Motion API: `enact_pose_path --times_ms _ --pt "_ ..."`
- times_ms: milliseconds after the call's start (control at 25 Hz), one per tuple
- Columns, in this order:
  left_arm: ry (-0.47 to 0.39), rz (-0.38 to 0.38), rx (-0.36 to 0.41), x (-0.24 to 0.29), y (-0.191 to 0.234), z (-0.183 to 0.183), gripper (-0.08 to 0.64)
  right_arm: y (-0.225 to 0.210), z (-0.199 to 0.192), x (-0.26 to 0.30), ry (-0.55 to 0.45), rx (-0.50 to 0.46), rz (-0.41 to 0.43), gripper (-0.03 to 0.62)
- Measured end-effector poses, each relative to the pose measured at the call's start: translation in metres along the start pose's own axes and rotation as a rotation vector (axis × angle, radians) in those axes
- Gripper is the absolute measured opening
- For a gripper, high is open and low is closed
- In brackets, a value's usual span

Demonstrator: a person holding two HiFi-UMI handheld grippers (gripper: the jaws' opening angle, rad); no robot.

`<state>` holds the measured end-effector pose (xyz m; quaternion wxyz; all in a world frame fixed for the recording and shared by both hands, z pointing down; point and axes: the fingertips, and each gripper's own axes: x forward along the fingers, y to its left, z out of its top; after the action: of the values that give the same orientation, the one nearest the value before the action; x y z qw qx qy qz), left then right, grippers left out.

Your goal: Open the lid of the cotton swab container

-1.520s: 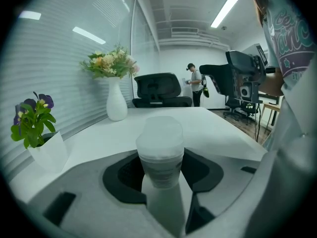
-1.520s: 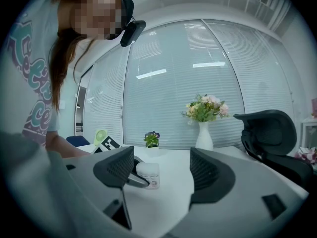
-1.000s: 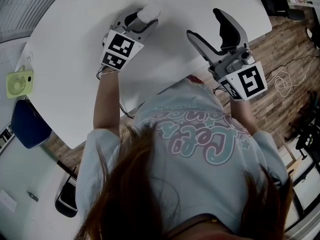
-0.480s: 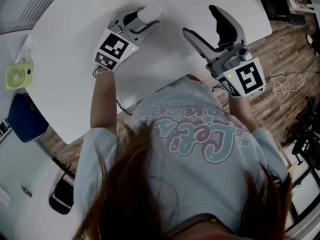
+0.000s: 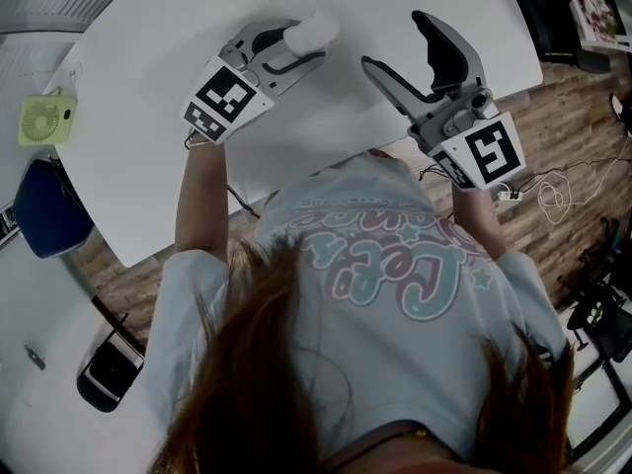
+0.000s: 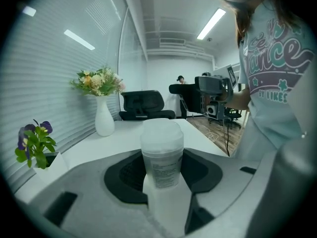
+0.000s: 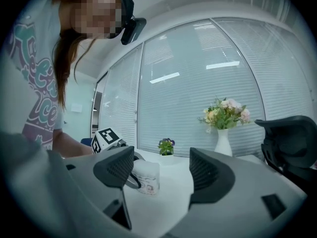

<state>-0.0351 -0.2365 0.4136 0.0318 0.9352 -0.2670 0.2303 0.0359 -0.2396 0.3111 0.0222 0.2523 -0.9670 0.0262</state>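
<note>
Here, the left gripper is holding the cotton swab container between its two dark pads, and the jaws are standing about half apart, pressing on the sides of the container. The container is a pale, frosted cylinder, and its lid is sitting closed on top. In the head view it is pointing away from the person, over the white table. The right gripper is hanging just beside it with the jaws wide apart and nothing between them; in its own view the container is showing farther off, beyond the jaws. A white vase with flowers and a small potted plant are standing on the far side of the table.
</note>
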Motion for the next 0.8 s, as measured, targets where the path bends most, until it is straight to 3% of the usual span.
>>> enact_pose_path --times_ms 320,800 --pt "-0.048 -0.057 -0.006 -0.023 -0.02 0.017 0.189 0.02 0.01 0.01 -0.01 -0.044 0.093 0.347" --pt "-0.07 -0.116 0.06 -0.051 -0.047 0.038 0.189 0.053 0.024 0.025 -0.031 -0.139 0.241 0.347"
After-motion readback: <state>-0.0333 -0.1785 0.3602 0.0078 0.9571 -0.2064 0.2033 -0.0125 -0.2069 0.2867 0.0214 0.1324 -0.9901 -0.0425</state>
